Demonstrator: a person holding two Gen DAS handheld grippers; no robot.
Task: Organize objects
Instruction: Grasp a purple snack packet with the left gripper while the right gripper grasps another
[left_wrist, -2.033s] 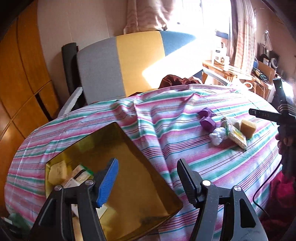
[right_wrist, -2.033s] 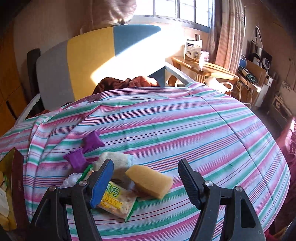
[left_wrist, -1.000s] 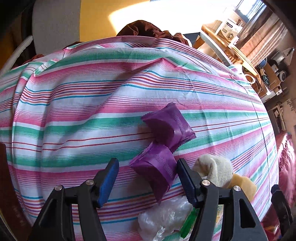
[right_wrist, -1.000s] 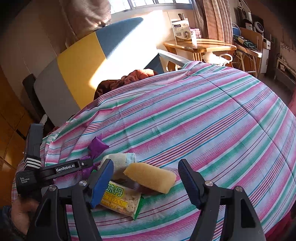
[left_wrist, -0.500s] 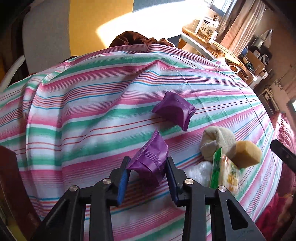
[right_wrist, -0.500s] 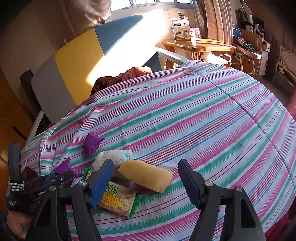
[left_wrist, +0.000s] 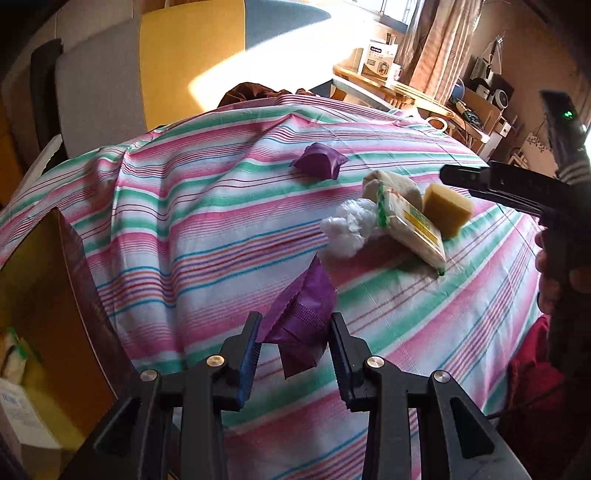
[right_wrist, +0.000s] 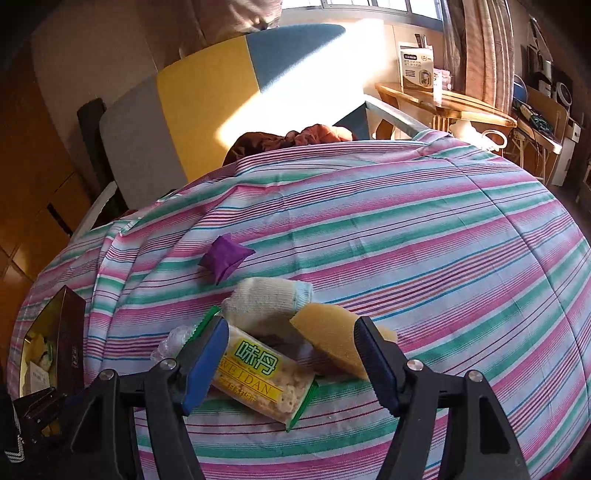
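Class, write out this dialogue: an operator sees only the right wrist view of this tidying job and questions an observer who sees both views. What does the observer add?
Operator: Is the left gripper carrying anything?
Observer: Yes. Its jaws are shut on a purple packet, which seems to hang clear of the striped cloth.
Operator: Does my right gripper touch the sponge yet?
Observer: Its jaws are closing with the sponge and the cracker packet between them. The left wrist view shows one finger apart from the sponge, up and to its right.
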